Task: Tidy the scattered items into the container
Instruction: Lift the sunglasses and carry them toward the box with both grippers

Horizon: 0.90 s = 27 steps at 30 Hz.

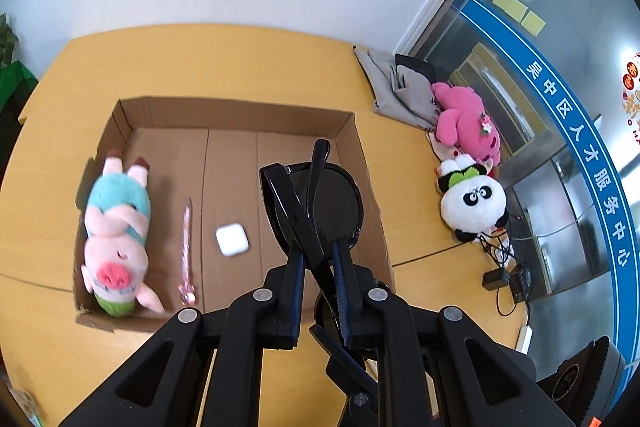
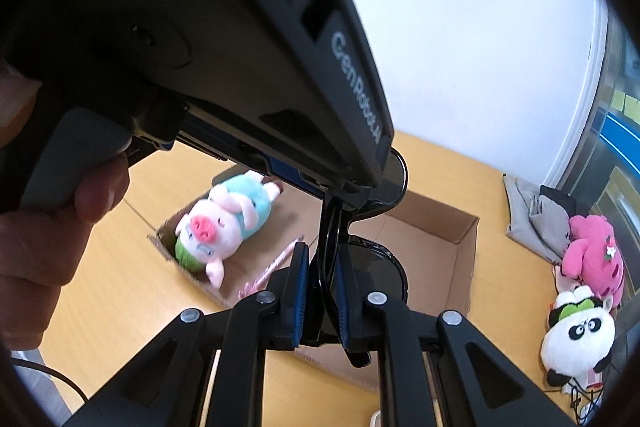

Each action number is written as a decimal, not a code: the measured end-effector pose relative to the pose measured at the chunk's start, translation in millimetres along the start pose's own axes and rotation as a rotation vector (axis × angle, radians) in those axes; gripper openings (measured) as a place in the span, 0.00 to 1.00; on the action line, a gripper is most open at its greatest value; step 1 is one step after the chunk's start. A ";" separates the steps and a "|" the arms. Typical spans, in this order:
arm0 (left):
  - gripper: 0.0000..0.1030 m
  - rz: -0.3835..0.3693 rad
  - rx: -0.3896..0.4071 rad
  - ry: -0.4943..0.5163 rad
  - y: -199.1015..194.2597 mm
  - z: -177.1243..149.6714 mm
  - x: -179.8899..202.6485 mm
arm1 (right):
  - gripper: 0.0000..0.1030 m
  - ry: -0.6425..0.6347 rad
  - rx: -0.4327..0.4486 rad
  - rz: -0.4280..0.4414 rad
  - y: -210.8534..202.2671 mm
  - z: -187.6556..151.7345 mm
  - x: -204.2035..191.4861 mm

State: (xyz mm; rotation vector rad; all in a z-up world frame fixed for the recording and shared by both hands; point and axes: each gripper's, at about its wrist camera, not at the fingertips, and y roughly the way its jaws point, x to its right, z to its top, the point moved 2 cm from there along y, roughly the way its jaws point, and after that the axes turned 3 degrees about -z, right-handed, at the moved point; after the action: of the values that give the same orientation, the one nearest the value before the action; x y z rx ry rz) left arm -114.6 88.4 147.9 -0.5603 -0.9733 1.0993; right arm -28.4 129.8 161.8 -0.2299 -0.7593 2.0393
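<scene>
A pair of black sunglasses [image 1: 320, 203] hangs over the right part of an open cardboard box [image 1: 240, 115]. My left gripper [image 1: 318, 259] is shut on its frame. My right gripper [image 2: 322, 267] is shut on the same sunglasses [image 2: 372, 267], just below the left gripper's body, which fills the upper left of the right wrist view. In the box lie a pink pig plush [image 1: 116, 227] at the left, a pink pen [image 1: 186, 251] and a white earbud case [image 1: 232, 239]. The pig [image 2: 220, 223] and the box [image 2: 448, 239] also show in the right wrist view.
The box sits on a yellow wooden table [image 1: 224, 67]. At the right edge lie a panda plush [image 1: 472, 203], a pink plush [image 1: 468, 123], grey cloth [image 1: 396, 87] and black cables with a charger [image 1: 504, 279]. A white wall stands behind.
</scene>
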 end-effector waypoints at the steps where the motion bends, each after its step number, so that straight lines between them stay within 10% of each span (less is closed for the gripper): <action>1: 0.14 0.005 0.001 0.005 -0.8 4.7 0.9 | 0.12 0.002 -0.001 0.002 3.9 3.6 4.9; 12: 0.14 0.040 -0.026 0.024 18.7 57.6 -5.1 | 0.12 0.057 -0.023 0.033 40.2 38.9 27.3; 27: 0.14 0.024 -0.216 -0.047 137.7 62.7 -54.0 | 0.11 0.139 -0.204 0.064 139.8 -2.8 42.5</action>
State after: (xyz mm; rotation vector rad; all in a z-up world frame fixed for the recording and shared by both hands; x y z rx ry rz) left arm -241.8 86.6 49.8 -0.7256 -1.1369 1.0393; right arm -149.2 111.4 81.8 -0.5125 -0.8816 1.9821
